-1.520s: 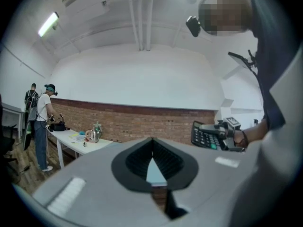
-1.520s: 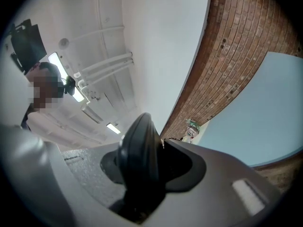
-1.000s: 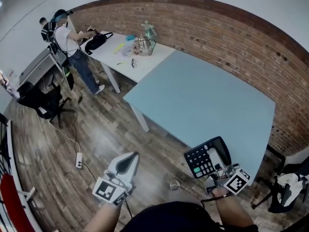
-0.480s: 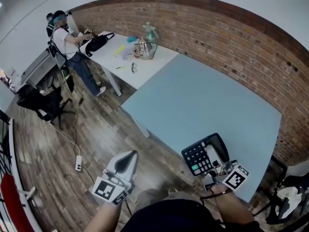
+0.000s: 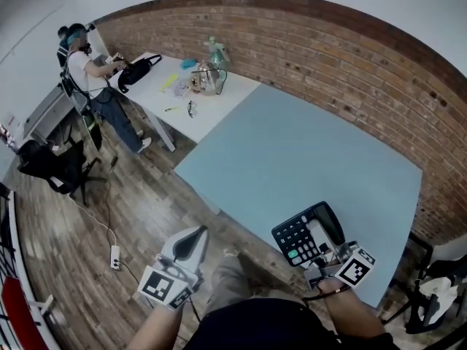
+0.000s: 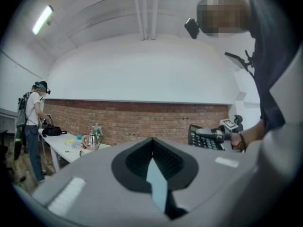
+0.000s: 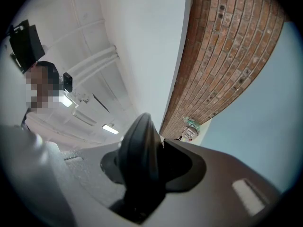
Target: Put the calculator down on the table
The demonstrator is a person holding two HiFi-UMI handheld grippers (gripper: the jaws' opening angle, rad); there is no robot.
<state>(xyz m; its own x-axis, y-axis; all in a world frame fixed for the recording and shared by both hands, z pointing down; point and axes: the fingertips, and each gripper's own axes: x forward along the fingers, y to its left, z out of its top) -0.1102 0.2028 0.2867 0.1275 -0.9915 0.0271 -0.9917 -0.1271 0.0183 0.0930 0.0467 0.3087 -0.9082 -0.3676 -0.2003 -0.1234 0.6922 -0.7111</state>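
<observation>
My right gripper (image 5: 326,240) is clamped on the black desk calculator (image 5: 305,235), which juts forward from its jaws over the near edge of the pale blue table (image 5: 306,144). Keypad faces up: rows of white keys, a few green ones, and a raised dark display end. My left gripper (image 5: 188,245) has its jaws drawn together on nothing, over the wood plank floor (image 5: 109,195) beside the table.

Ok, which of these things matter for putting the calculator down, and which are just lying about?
In the job: calculator, clamped in the right gripper; blue table.
Lying about: white table with black bag and spray bottle; power strip on the floor; office chair.
</observation>
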